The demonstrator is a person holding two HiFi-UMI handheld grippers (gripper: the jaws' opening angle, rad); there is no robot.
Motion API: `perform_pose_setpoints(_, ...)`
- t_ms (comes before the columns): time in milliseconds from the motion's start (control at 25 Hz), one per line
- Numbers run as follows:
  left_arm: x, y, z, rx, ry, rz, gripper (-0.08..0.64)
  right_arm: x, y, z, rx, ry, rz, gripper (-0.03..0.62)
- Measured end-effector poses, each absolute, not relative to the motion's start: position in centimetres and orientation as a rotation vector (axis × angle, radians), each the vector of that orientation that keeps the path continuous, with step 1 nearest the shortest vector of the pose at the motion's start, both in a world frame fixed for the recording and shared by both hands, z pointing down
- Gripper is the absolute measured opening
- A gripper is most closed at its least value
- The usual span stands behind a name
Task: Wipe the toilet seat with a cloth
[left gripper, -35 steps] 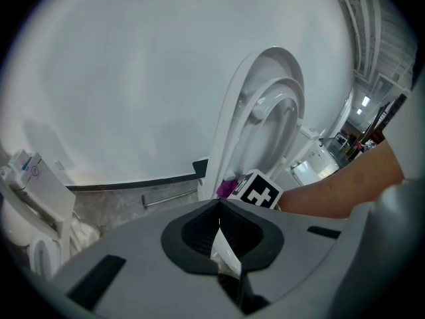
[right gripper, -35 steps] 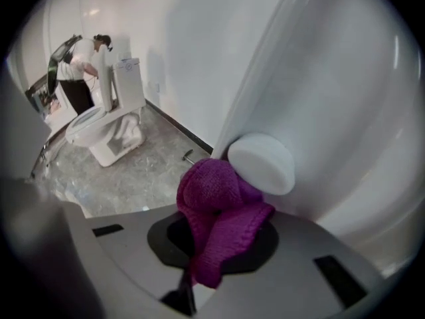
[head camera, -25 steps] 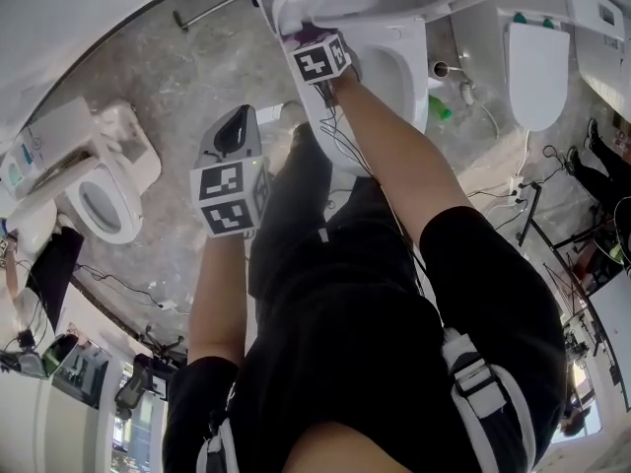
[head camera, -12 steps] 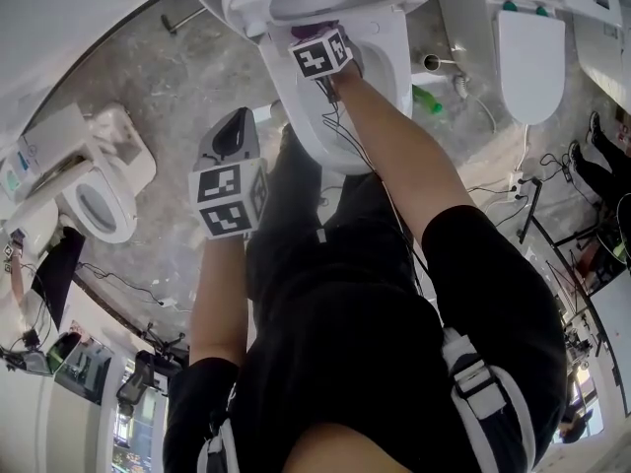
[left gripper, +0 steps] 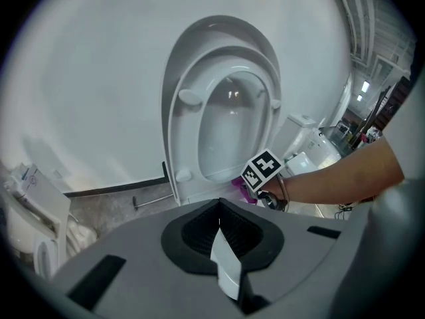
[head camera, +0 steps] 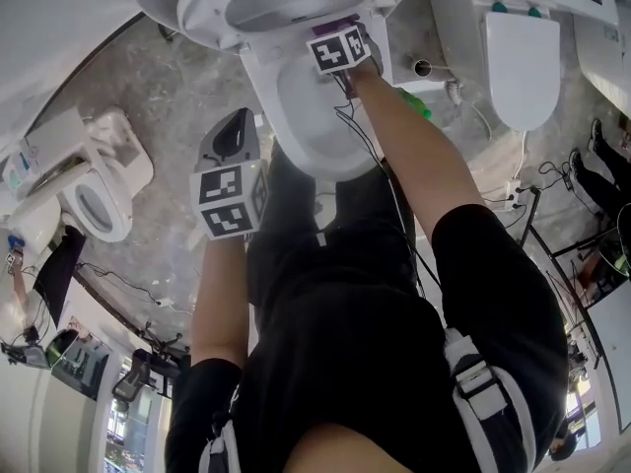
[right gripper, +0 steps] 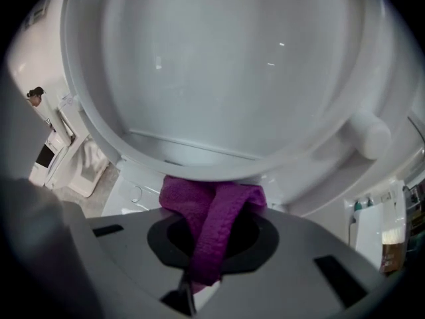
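The purple cloth (right gripper: 211, 234) was pressed against the lower edge of the raised toilet seat (right gripper: 89, 111), pinched fast in the right gripper's (head camera: 342, 35) jaws. The left gripper (left gripper: 222, 248) hung well apart above the floor (head camera: 187, 97), jaws together on nothing.

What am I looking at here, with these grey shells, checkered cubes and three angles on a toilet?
No robot here: a person holds a two-jaw gripper in each hand; the checkered cubes belong to them. The head view looks steeply down from the person's head. The other two come from cameras riding on each gripper, looking along its jaws. The right gripper is shut on a purple cloth at the lower edge of the raised toilet seat. The left gripper is shut, empty, held back from the toilet bowl. Another toilet stands on the floor.
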State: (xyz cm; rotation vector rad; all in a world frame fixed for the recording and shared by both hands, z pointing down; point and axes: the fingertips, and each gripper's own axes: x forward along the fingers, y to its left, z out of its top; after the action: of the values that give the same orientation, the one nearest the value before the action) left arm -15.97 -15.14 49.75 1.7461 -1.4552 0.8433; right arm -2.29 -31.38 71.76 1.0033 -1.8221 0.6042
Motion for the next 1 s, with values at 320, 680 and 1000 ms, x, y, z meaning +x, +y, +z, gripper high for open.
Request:
perform_pose_setpoints(320, -11.0, -16.9, 49.1, 1.769, -1.501, 0.862, 0.009, 3.0, -33.8, 70.9, 1.02, -1.835, 0.583, 0.049)
perform_pose_setpoints(680, -7.0, -16.6, 48.9, 1.761, -1.492, 0.869, 0.009, 6.3, -35.2, 69.6, 1.092, -1.832, 0.565, 0.049)
perform_pose_setpoints(1000, -6.2, -16.3, 46.5, 1.775, -1.518, 0.834, 0.009, 7.1, -34.8, 64.5, 1.168, -1.877, 0.498, 0.049)
